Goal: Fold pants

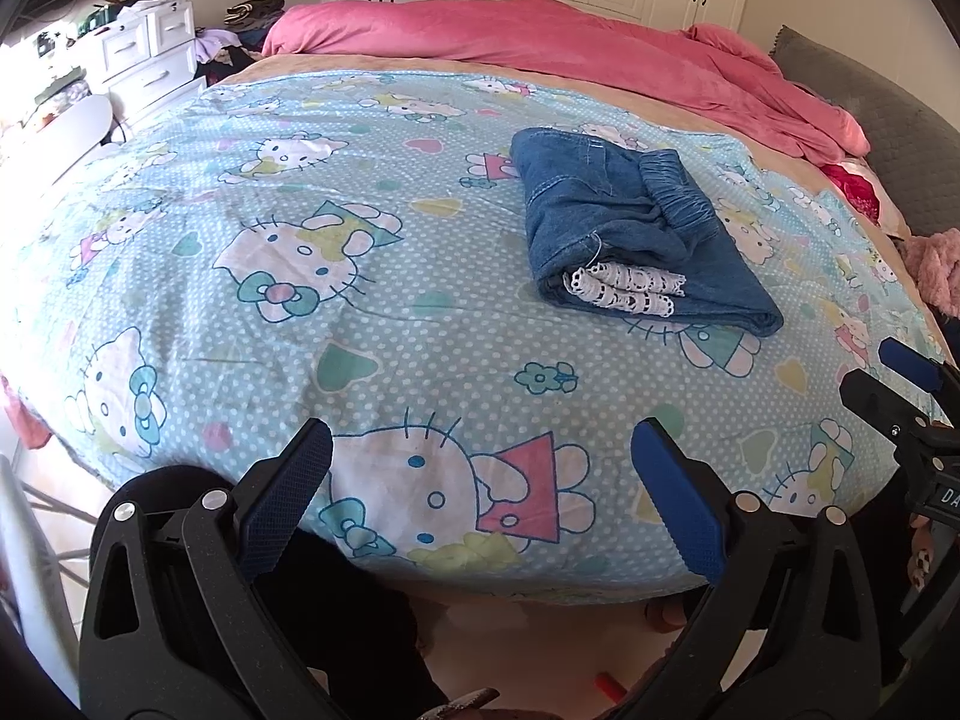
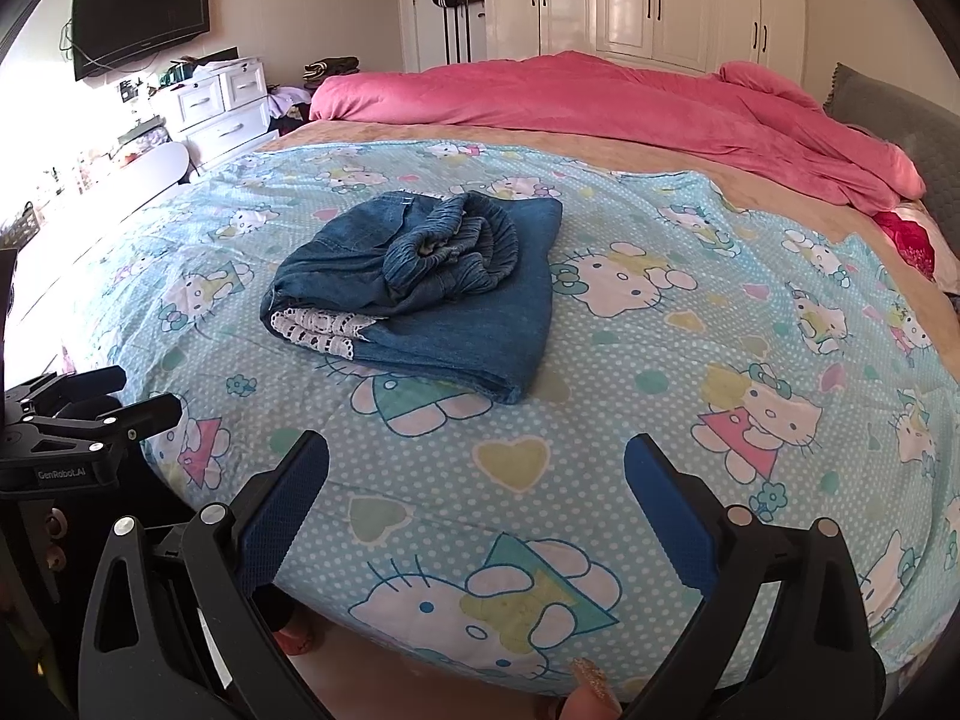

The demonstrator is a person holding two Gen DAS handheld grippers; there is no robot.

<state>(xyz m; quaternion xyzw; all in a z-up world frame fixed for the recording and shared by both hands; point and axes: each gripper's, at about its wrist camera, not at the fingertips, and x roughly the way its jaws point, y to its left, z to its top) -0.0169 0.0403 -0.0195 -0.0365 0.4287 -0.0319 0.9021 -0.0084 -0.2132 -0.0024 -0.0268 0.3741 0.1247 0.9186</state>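
Note:
Blue denim pants (image 1: 630,228) lie folded into a compact bundle on the light blue cartoon-cat bedspread (image 1: 360,276), white lace trim showing at the near end. In the right wrist view the pants (image 2: 432,294) sit left of centre, elastic waistband bunched on top. My left gripper (image 1: 480,450) hovers open over the bed's near edge, well short of the pants, nothing between its fingers. My right gripper (image 2: 477,462) is likewise open and empty, back from the bundle. The right gripper (image 1: 900,378) shows at the right edge of the left wrist view; the left gripper (image 2: 108,402) shows at the left of the right wrist view.
A pink duvet (image 2: 600,108) is heaped along the far side of the bed. A white drawer unit (image 2: 222,102) and a wall television (image 2: 141,15) stand at far left, white wardrobes (image 2: 648,0) behind. A grey headboard (image 2: 900,120) is at right. A fingertip (image 2: 591,690) shows at the bottom.

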